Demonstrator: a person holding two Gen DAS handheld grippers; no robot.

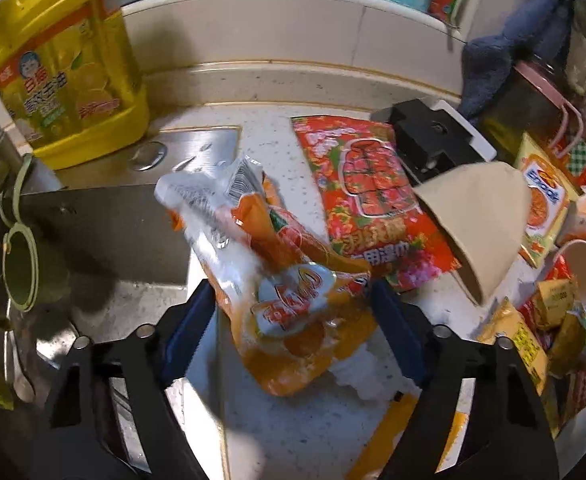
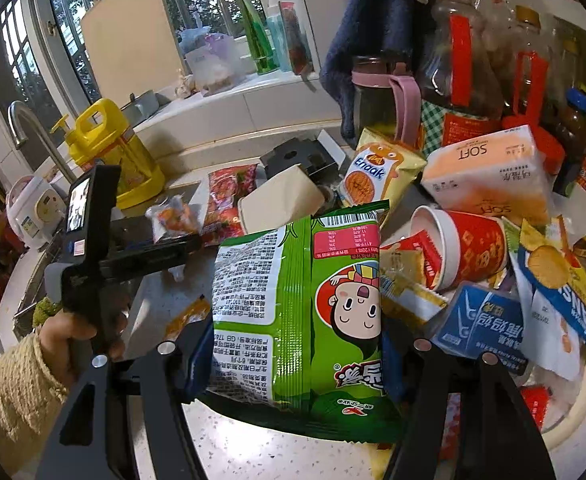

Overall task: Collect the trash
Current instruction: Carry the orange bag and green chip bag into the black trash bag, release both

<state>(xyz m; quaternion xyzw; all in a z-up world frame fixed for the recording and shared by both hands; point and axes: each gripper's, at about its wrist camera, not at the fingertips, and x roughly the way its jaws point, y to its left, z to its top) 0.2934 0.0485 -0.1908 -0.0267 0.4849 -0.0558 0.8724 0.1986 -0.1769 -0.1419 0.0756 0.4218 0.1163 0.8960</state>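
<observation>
Nearest in the left wrist view, the left gripper (image 1: 293, 320) straddles an orange-and-white snack bag (image 1: 281, 280) lying crumpled on the speckled countertop (image 1: 277, 432); the blue pads flank the bag's lower half, but whether they actually press it I cannot tell, as the bag's edges are blurred there. Just beyond it lies a flat red floral packet (image 1: 373, 200), and to its right a beige paper cup (image 1: 481, 224) rests tipped on its side, its mouth towards the camera, partly covering the packet and a black block (image 1: 433, 140) behind. Left of the bag the steel sink (image 1: 105, 224) drops away, with a yellow detergent jug (image 1: 65, 68) on its far rim. In the right wrist view, the right gripper (image 2: 297, 352) is clamped on a green snack bag (image 2: 305, 320), held up off the counter so that it screens much of what lies behind. To its right is a heap of litter – a red paper cup (image 2: 465, 248) on its side stuffed with sachets, a blue box (image 2: 481, 328), a yellow Enaak packet (image 2: 377, 172) and a pack of SOFT tissues (image 2: 489, 172) – crowding up against dark bottles (image 2: 461, 52) at the back. At the left, a hand (image 2: 73, 328) in a cream knitted sleeve (image 2: 13, 392) grips the handle of the other gripper, which points away and downward towards the orange bag. The far bottles' labels and the windowsill's contents are too small and warped to read – only a pale cutting board (image 2: 129, 36) leaning at the window is plain.
</observation>
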